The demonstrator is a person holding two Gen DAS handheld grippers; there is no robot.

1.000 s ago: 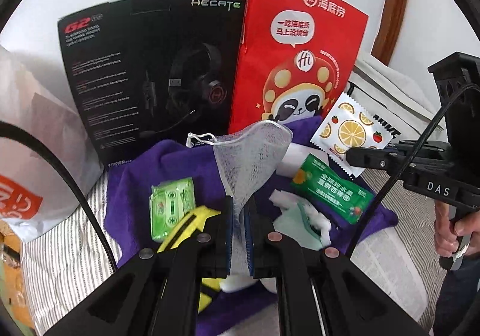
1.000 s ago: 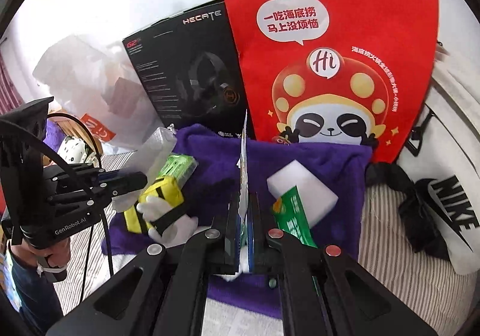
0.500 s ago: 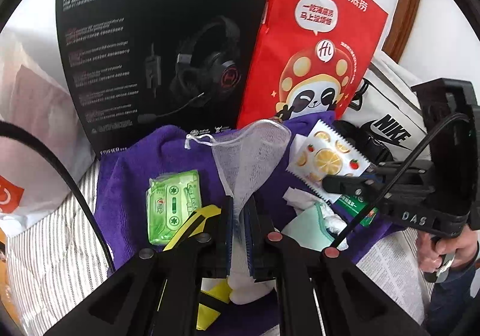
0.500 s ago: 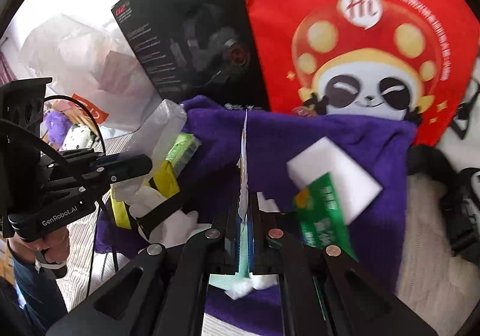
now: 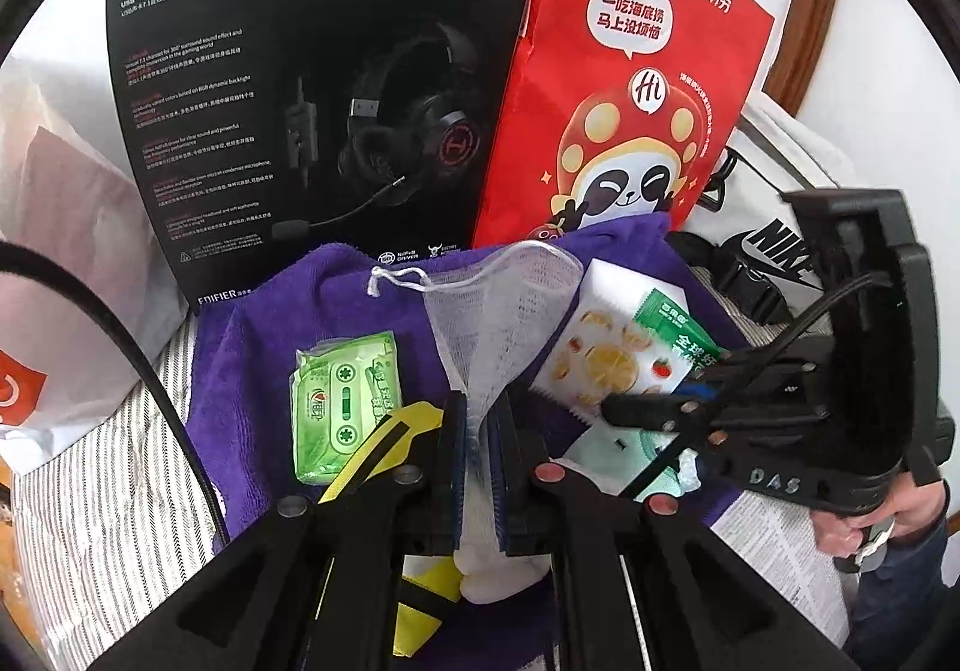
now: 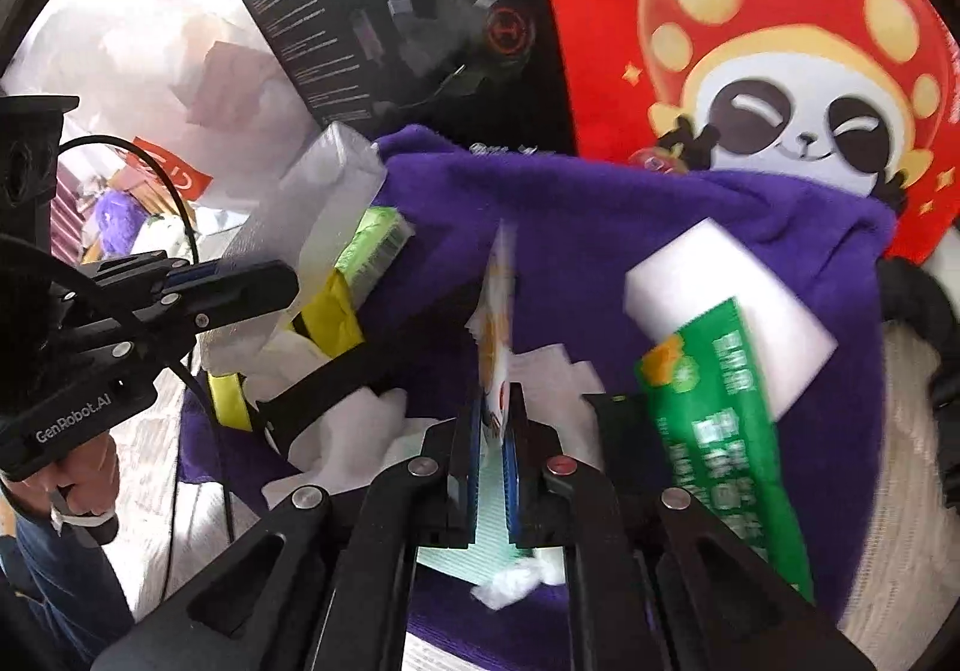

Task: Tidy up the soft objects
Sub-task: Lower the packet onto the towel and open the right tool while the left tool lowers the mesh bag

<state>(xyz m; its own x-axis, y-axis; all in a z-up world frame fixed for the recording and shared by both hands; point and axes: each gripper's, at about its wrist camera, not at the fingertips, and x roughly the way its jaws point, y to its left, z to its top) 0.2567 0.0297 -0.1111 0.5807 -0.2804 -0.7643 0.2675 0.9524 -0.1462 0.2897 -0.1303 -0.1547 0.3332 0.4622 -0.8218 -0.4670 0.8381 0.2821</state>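
Observation:
My left gripper (image 5: pixel 477 419) is shut on a white mesh drawstring pouch (image 5: pixel 492 305) and holds it upright over the purple towel (image 5: pixel 252 323). My right gripper (image 6: pixel 495 419) is shut on a white packet printed with lemon slices (image 6: pixel 498 311); the packet also shows in the left wrist view (image 5: pixel 606 365), low beside the pouch. On the towel lie a white sponge block (image 6: pixel 714 281), a green sachet (image 6: pixel 714 419), a green cassette-print pack (image 5: pixel 348 401), a yellow and black item (image 5: pixel 390 437) and a pale green pack with white tissue (image 6: pixel 498 545).
A black headset box (image 5: pixel 312 89) and a red panda paper bag (image 5: pixel 630 89) stand behind the towel. A white Nike bag (image 5: pixel 774 245) lies at the right, a white plastic bag (image 5: pixel 48 227) at the left. Striped bedding (image 5: pixel 90 491) and a newspaper (image 5: pixel 774 545) lie in front.
My right gripper has brought the lemon packet down and left, close to the mesh pouch. My left gripper still holds the pouch and has moved closer to the towel.

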